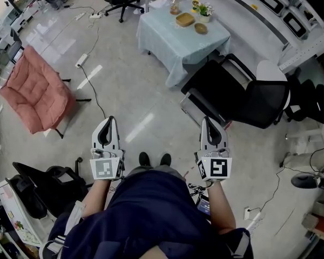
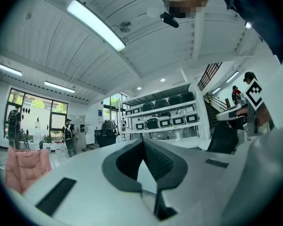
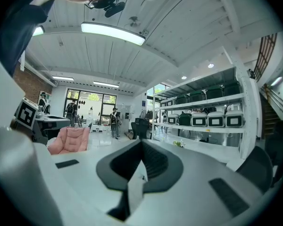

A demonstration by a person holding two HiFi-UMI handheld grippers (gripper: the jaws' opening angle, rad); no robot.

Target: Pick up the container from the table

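The container (image 1: 185,19), a small tan square thing, sits on the counter (image 1: 164,34) at the top of the head view, well apart from both tongs. It is too small to tell whether it has a lid or anything inside. Near it stand a bottle (image 1: 175,4), some flowers (image 1: 204,8) and a round brown bowl (image 1: 201,28). A pale blue cloth (image 1: 175,69) hangs over the counter's edges and hides its legs.

A black chair (image 1: 243,96) stands between the counter and the right tongs (image 1: 209,120). The left tongs (image 1: 109,118) and the right tongs are held level above the floor (image 1: 140,107), side by side. Each gripper view shows its 2 jaws closed tip to tip with nothing between them.

The person's dark top covers the upper arms, and only the toes of 2 shoes (image 1: 154,158) show beyond it. In the right gripper view the flowers are a tiny speck on a white surface and the container cannot be made out. A pink chair (image 1: 35,90) stands at the left.
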